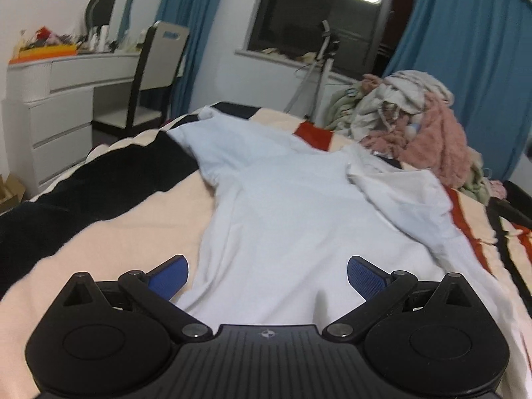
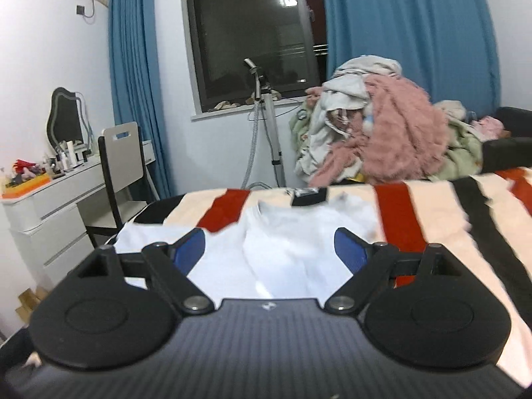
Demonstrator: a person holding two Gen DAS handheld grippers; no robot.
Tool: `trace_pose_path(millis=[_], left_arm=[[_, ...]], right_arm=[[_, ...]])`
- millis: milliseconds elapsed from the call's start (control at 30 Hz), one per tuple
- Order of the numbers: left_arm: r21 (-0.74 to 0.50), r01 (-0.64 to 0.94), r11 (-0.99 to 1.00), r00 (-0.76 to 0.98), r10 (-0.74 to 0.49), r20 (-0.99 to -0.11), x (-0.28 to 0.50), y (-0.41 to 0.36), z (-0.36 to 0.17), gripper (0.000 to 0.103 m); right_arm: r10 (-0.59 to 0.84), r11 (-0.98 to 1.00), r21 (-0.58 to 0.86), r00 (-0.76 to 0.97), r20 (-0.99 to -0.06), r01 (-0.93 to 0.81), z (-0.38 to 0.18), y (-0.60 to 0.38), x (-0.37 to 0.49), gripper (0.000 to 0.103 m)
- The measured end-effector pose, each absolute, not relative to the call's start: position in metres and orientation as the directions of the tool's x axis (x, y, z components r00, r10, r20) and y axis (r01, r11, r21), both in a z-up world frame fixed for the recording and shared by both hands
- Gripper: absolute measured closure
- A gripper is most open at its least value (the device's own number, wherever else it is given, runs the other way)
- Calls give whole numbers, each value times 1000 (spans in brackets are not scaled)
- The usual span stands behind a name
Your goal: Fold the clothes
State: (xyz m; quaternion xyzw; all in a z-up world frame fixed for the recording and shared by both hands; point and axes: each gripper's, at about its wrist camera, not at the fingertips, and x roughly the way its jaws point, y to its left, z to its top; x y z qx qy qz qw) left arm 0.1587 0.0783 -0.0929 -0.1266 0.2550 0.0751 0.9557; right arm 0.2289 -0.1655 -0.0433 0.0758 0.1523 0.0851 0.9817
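While both grippers hang above the bed (image 1: 109, 219) with nothing in them, a white garment (image 1: 292, 206) lies spread across the striped blanket (image 2: 429, 232), reaching from the near edge of the bed toward its far edge. The left gripper (image 1: 267, 277) has its fingers (image 1: 364, 274) spread wide over the garment's near hem, not touching cloth. The right gripper (image 2: 271, 251) likewise has its blue fingers (image 2: 188, 249) wide apart, the white cloth showing below the gap, apparently clear of them.

One sleeve (image 1: 409, 196) is already turned in over the body, lying loose and rumpled. The likely trouble is there: a pinch that takes only the top layer would drag that sleeve back out, and a pinch that goes too deep could catch the fleecy blanket along with the garment and pull it into the fold. The other sleeve (image 1: 196, 133) stretches toward the far left corner of the bed and could trail or slip off if lifted unevenly.

A heap of unfolded clothes (image 2: 375, 126), pink and pale, crowds the far right corner of the bed, limiting room on that side. Beyond the bed stand a chair (image 2: 123, 169), a white dressing table (image 1: 69, 76), a steamer stand (image 2: 269, 113), a dark window and blue curtains (image 2: 405, 36).
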Motion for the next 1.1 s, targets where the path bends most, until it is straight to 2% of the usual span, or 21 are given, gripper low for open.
trace_pose_path(millis=[200,400,533,567,700,833,900,967,1100], left_arm=[[-158,-87,984,874,-1,-485,117,55,-76,0],[-237,30,971,862,-145,-485,78,40,-60,2],[-322,129,938,833,-278,-478,63,24,-58,8],[-362,167,917,810,-337,-481,61,18,-59,13],[-529,339,778,671,-594,-443,56,-12,-68,20],[-658,427,620,496,-769,-403,61,-50,-89,33],[-700,417,580,431,-804,-410,67,-68,-105,37],[-724,389,570,368,-817,-445,73,-83,-123,44],[-758,365,541,245,-841,-482,84,-107,-152,43]], right_arm=[[151,971,224,943,-296,-85,-60,-195,97,17],[111,973,226,954,-280,-47,-56,-214,33,17],[96,940,340,972,-213,-18,-43,-252,13,17],[85,932,363,977,-196,-8,-41,-262,8,17],[26,904,425,990,-140,36,-37,-300,-5,17],[4,869,489,987,-163,77,-50,-324,-2,15],[34,849,523,981,-193,74,-58,-330,7,15],[65,833,549,975,-210,63,-63,-332,13,15],[91,833,551,970,-224,49,-70,-328,18,15]])
